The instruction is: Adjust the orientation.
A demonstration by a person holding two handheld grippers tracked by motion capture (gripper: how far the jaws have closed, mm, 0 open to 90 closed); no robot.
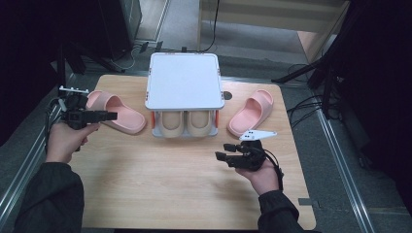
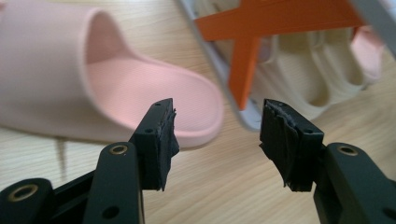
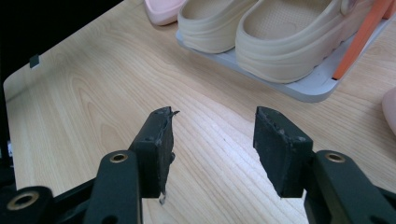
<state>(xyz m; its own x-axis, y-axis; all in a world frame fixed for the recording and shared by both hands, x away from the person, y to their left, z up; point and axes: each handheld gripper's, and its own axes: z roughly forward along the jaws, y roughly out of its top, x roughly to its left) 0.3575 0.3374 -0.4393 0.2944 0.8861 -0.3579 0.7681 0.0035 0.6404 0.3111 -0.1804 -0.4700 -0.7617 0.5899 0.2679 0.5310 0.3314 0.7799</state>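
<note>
two pink slippers lie on the table (image 1: 145, 194), one on each side of a rack (image 1: 182, 80). the left slipper (image 1: 116, 112) lies just left of the rack, its toe pointing near and right; the right slipper (image 1: 251, 112) lies just right of the rack, apart from it. two beige clogs (image 1: 184, 124) sit side by side on the rack's lower shelf, toes toward the near edge. the rack has one white top panel and orange struts (image 2: 252, 42) at its sides.

two grippers are out. the left gripper (image 1: 112, 116) is held level at the left slipper, its tip at the slipper's strap; its jaws stand spread with nothing between them, and in the left gripper view the slipper's open end (image 2: 154, 93) lies just beyond the tips, not touched. the right gripper (image 1: 219, 156) hangs over bare table near the rack's near right corner, jaws spread and empty.

the white panel hides the clogs' heels from above. the left slipper's far end is cut off in the left gripper view, and the rack there is blurred. in the right gripper view only a sliver of each pink slipper shows at the edges.
</note>
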